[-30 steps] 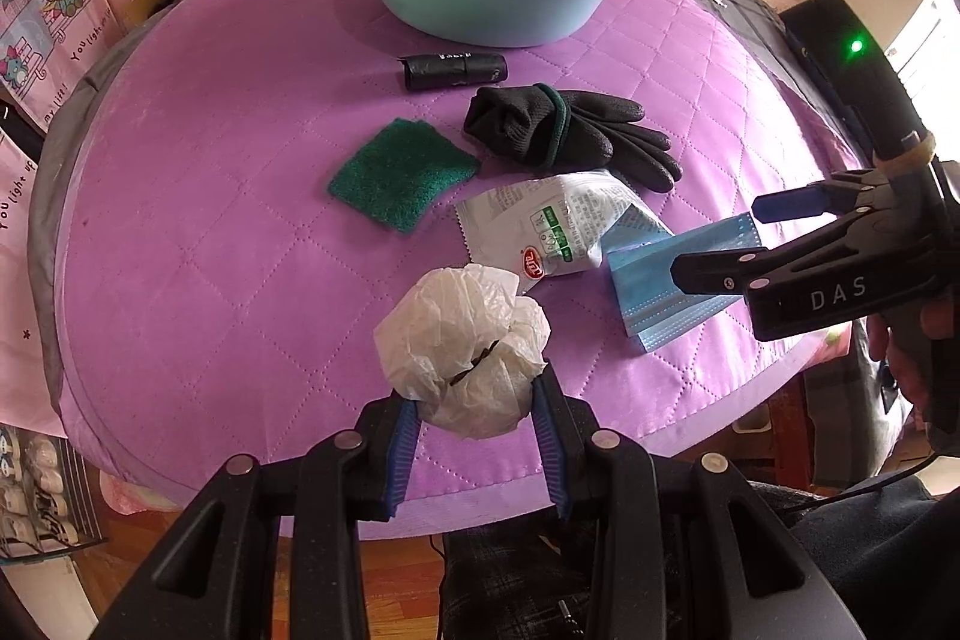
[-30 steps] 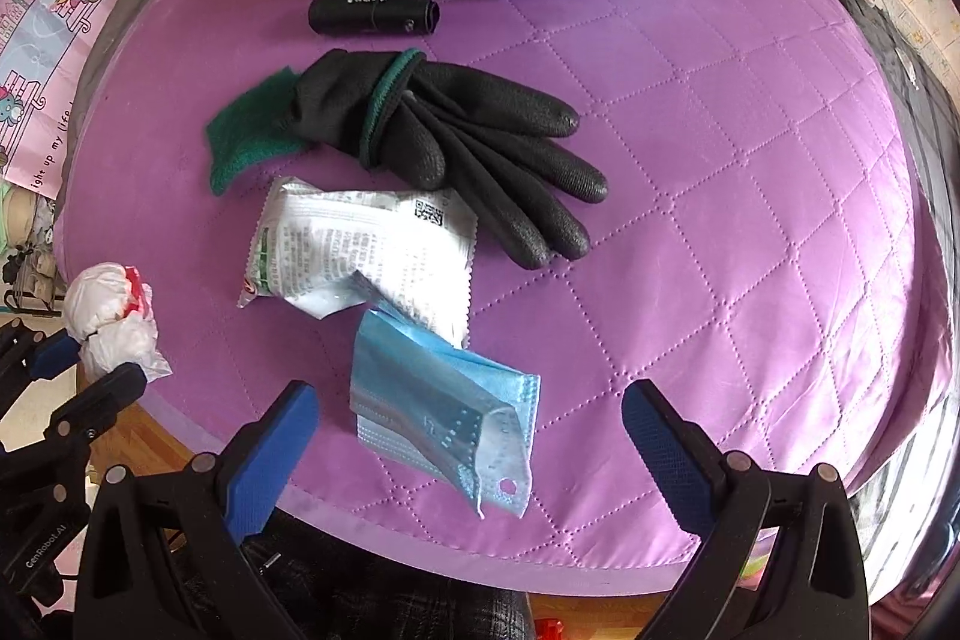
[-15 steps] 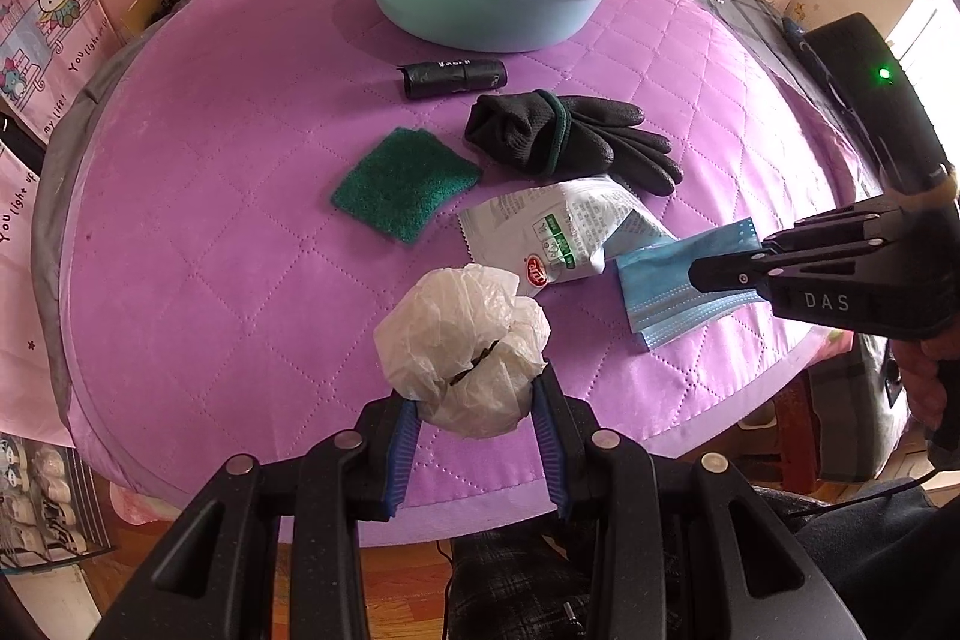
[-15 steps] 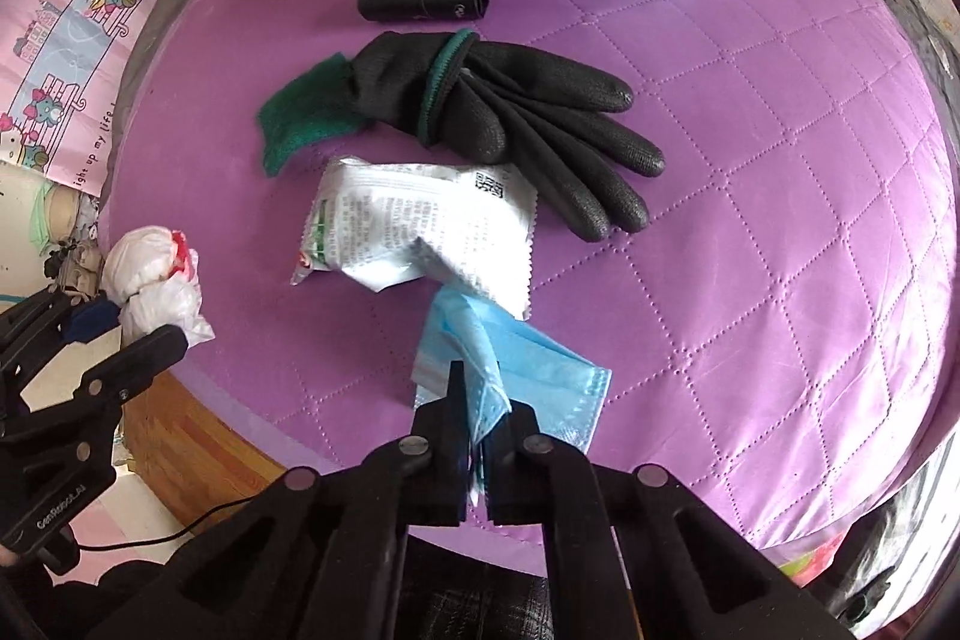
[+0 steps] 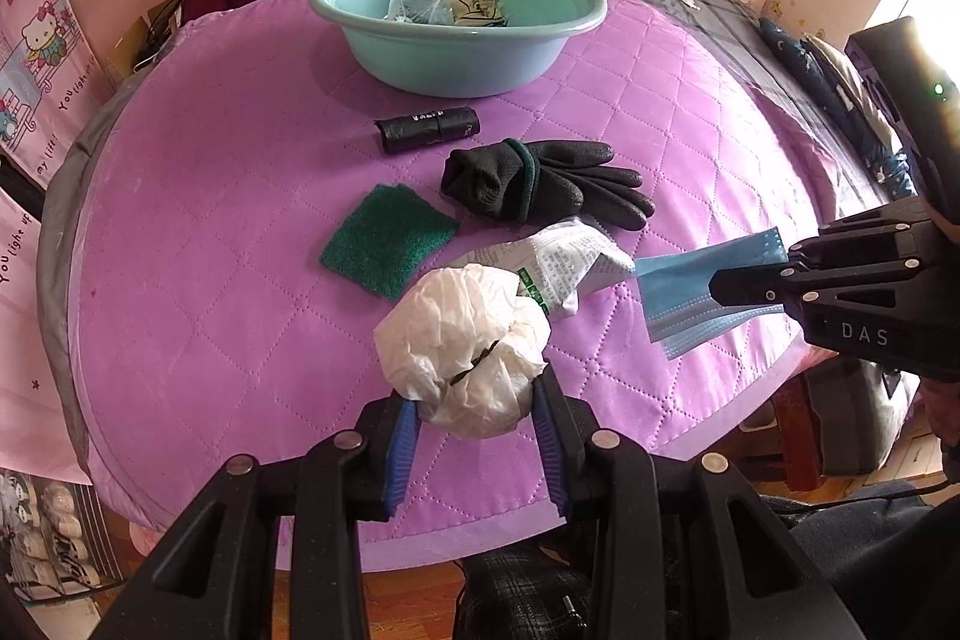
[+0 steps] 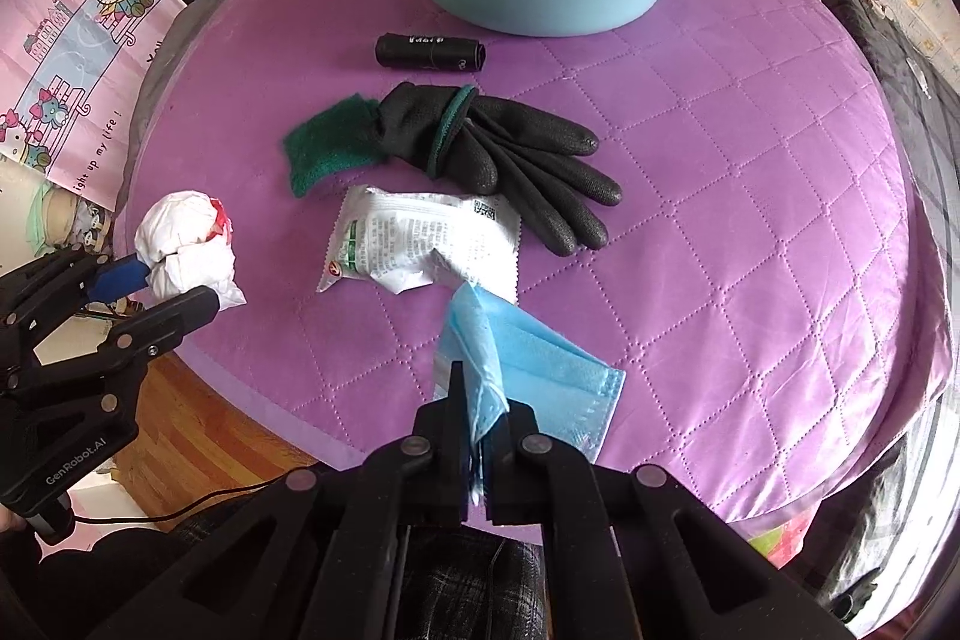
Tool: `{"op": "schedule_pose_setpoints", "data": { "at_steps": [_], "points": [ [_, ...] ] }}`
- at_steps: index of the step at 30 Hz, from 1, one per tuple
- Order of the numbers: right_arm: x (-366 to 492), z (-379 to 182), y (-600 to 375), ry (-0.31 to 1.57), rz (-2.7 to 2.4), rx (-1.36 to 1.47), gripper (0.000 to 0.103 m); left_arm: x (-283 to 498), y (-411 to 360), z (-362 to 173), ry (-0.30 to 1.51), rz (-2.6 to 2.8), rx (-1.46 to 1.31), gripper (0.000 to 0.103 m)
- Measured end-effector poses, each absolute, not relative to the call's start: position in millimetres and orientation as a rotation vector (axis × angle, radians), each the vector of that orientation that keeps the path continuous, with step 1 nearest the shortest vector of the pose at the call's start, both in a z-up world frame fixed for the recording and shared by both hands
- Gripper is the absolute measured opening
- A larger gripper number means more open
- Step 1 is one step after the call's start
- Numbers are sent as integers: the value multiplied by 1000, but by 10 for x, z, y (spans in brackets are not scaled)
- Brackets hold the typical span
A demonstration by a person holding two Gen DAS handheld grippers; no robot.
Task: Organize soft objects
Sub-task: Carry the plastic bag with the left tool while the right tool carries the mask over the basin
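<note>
Purple quilting covers the round table (image 5: 180, 232), and the teal basin (image 5: 456, 34) at its far side already holds a clear bag and some scraps, so it is probably where the soft things are being gathered. Near the front edge the left gripper (image 5: 477, 418) has its jaws closed around a crumpled white bag (image 5: 465, 340) and the right gripper (image 6: 478, 436) pinches a blue mask (image 6: 528, 364) by one end, both lifted clear. Between them and the basin lie a wrapper (image 6: 420, 244), gloves (image 6: 504, 154), a green pad (image 5: 387, 238) and a black roll (image 6: 429, 52), so the freest way runs over them or around the bare right side.

Soft, mostly matt things before you.
Your table (image 5: 210, 232) wears quilted satin-sheen cloth; basin (image 5: 456, 58) smooth plastic; bag (image 5: 468, 346) crinkled film.
</note>
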State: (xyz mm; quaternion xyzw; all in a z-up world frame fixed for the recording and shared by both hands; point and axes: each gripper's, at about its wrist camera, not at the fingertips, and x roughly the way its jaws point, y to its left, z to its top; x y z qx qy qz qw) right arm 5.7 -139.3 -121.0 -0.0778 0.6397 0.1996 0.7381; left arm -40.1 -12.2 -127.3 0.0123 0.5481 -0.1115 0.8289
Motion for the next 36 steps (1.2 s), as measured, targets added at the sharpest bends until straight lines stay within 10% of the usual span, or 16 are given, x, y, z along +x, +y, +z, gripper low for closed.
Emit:
{"op": "schedule_pose_setpoints", "data": {
  "at_steps": [36],
  "points": [
    [812,-558,-1315,1230,365,-162,1,303,-251,-721,1064,-320,99,39]
  ]
}}
